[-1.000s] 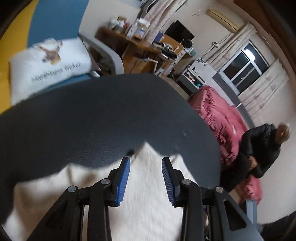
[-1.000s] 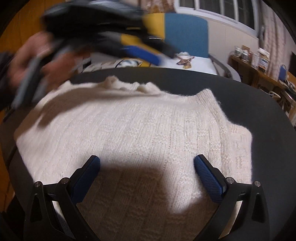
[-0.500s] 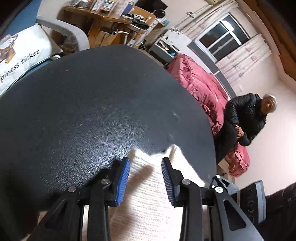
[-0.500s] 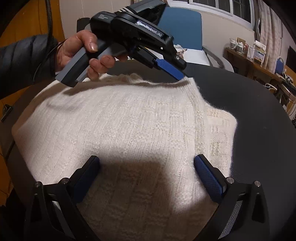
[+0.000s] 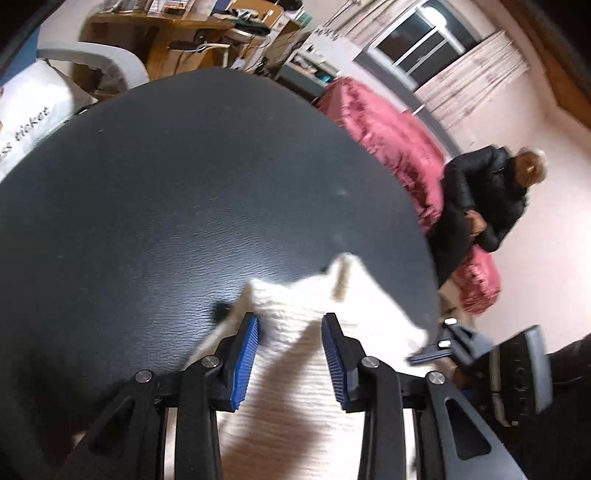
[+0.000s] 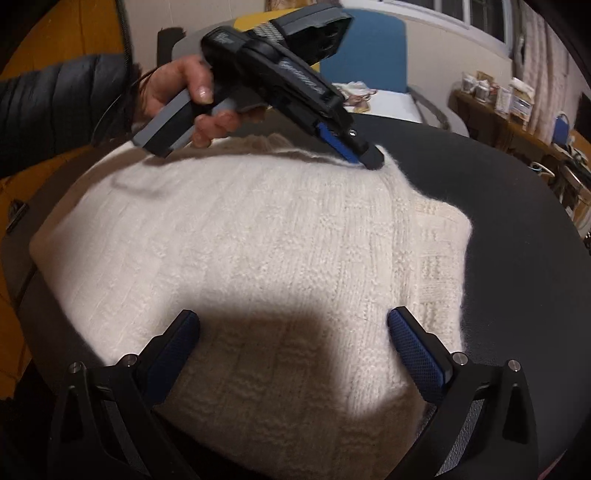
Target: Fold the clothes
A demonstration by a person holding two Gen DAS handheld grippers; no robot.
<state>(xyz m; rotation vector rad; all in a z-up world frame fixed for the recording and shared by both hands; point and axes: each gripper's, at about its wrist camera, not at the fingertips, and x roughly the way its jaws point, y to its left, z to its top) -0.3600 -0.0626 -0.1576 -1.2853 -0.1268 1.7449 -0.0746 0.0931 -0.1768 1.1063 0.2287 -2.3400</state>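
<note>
A cream knit sweater [image 6: 258, 240] lies folded flat on a round black table [image 6: 498, 221]. A hand [image 6: 177, 92] in a dark sleeve holds my left gripper [image 6: 360, 157], tips down on the sweater's far right corner. In the left wrist view that corner [image 5: 295, 306] sits bunched between the blue pads of the left gripper [image 5: 290, 343]. Its jaws are closing, with a gap still showing at the right pad. My right gripper [image 6: 291, 343] stands wide open low over the sweater's near edge, gripping nothing.
Bare black tabletop [image 5: 166, 184] stretches beyond the sweater. A person in a dark jacket [image 5: 487, 199] sits on a pink-covered bed [image 5: 380, 129] past the table's edge. A cluttered wooden desk [image 5: 177, 33], a blue chair [image 6: 369, 55] and a white pillow [image 5: 22, 122] stand behind.
The left gripper swung across and down from above the sweater onto its far right corner, and its jaws narrowed a little. The right gripper stayed over the near edge.
</note>
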